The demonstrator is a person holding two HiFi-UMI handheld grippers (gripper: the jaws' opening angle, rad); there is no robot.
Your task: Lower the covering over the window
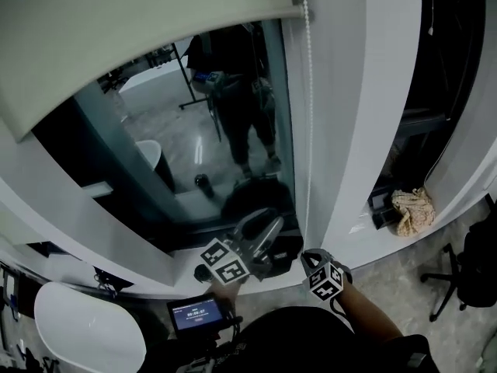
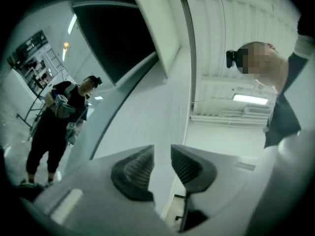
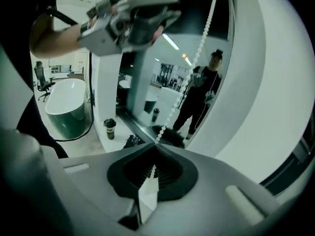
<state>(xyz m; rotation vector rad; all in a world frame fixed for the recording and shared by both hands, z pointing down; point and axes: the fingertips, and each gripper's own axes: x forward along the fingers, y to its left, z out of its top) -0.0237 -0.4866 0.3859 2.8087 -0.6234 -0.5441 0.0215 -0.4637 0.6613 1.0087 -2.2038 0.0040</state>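
A pale roller blind (image 1: 116, 29) hangs partly down over the dark window (image 1: 225, 154), whose glass reflects a person. Its white bead chain (image 1: 309, 130) drops along the right side of the frame. My right gripper (image 1: 313, 256) is at the chain's lower end. In the right gripper view the pads are shut on the bead chain (image 3: 197, 53), which runs up and to the right from my right gripper (image 3: 153, 170). My left gripper (image 1: 260, 224) sits just left of the chain, above the sill. In its own view my left gripper (image 2: 162, 163) stands open, with only the window frame behind the gap.
A white bathtub (image 1: 85, 332) stands at lower left, with a small lit screen (image 1: 198, 315) beside it. A crumpled cloth (image 1: 411, 208) lies on the ledge to the right, and an office chair (image 1: 458, 278) is beyond it. A cup (image 3: 109, 128) stands on the floor.
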